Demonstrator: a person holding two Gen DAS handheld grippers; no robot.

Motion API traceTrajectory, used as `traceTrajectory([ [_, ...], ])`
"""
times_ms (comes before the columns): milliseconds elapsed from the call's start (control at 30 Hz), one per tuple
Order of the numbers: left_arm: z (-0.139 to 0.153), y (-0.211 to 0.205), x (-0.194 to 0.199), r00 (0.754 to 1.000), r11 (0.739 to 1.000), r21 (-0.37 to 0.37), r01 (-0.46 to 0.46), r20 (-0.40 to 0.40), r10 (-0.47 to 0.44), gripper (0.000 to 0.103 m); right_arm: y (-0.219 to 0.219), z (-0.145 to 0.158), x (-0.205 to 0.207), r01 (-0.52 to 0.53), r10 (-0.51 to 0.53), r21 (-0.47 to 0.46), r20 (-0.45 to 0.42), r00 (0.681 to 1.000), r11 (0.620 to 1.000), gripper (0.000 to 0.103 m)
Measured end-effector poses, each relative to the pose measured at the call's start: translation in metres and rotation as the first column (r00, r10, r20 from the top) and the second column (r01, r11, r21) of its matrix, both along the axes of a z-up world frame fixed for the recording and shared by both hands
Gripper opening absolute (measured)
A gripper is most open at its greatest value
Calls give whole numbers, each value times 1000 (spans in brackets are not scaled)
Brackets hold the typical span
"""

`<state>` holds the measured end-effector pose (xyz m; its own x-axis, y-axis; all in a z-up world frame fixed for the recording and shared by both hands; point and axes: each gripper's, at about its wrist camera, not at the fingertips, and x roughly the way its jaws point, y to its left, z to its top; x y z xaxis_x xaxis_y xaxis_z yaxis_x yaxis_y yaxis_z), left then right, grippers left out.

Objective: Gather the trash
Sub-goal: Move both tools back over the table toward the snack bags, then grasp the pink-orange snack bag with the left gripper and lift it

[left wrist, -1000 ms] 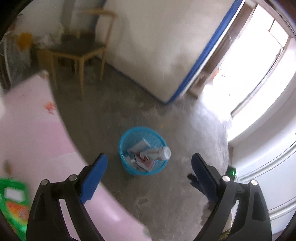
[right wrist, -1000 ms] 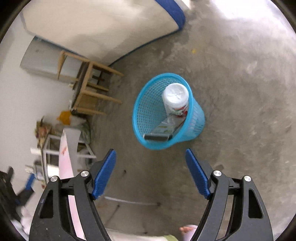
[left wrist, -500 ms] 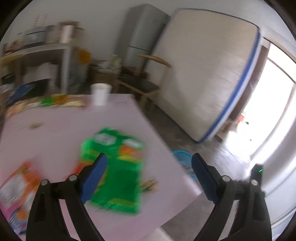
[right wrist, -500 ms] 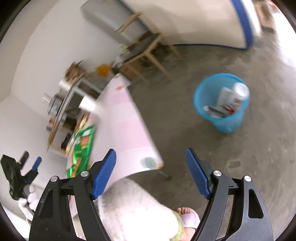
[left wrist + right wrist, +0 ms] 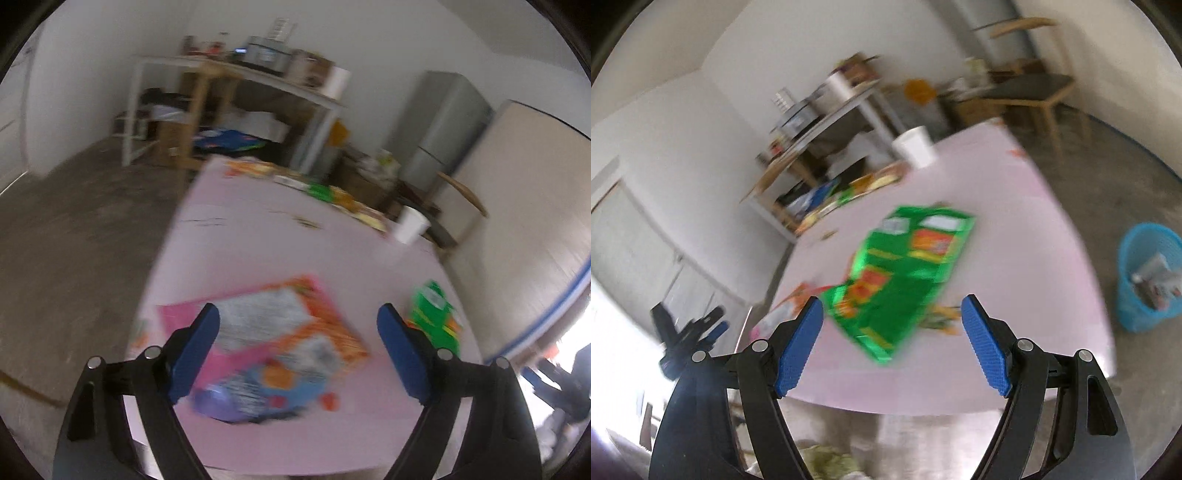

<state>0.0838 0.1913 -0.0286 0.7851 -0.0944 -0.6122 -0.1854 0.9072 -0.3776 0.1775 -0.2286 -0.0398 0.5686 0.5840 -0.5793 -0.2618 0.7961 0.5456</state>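
Our left tool [image 5: 297,354], jaws just narrowed yet empty, hangs over an orange-pink wrapper [image 5: 273,332] (blurred). Our right tool [image 5: 892,347] gapes above a green packet [image 5: 901,273] on the table [image 5: 1015,221].

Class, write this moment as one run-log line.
left hand-held gripper: empty, closing slightly over orange wrapper | right hand-held gripper: open over green wrapper | blue basket: on floor

Left gripper [image 5: 298,350], jaws just closing slightly, and right gripper [image 5: 892,343] both gape empty, angled downward.
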Motion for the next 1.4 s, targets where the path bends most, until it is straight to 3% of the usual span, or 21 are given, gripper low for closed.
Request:
traceTrajectory([
  [200,-40,55,32,988,994,-45,-99,-121,93,67,99,0,6,-210,209,-54,-30,978,976,69],
  [433,-74,76,55,975,995,-87,-42,-222,21,55,212,-27,28,-375,356,-131,-147,923,918,46],
  [600,-80,84,46,968,989,-150,6,-247,-43,52,262,-64,49,-396,353,-230,-207,913,889,32],
  [733,-80,80,31,964,968,-238,79,-227,-135,52,273,-92,58,-407,338,-252,-277,900,878,23],
  [833,-80,79,22,964,942,-313,124,-187,-189,52,274,-93,57,-419,352,-265,-266,897,868,21],
  [867,-78,80,21,965,942,-312,124,-182,-187,52,273,-92,56,-426,357,-274,-266,895,862,20],
  [1000,-63,88,26,985,979,-194,64,-147,-94,52,271,-92,57,-444,375,-281,-268,887,851,19],
  [1100,-59,96,45,989,979,-196,54,-125,-80,52,272,-89,56,-451,383,-287,-264,885,845,19],
  [1267,-75,85,86,949,966,-222,135,-250,-191,52,281,-91,54,-466,402,-307,-248,881,830,19],
  [1400,-73,70,74,924,942,-254,219,-256,-283,52,284,-92,51,-521,466,-305,-237,853,797,19],
])
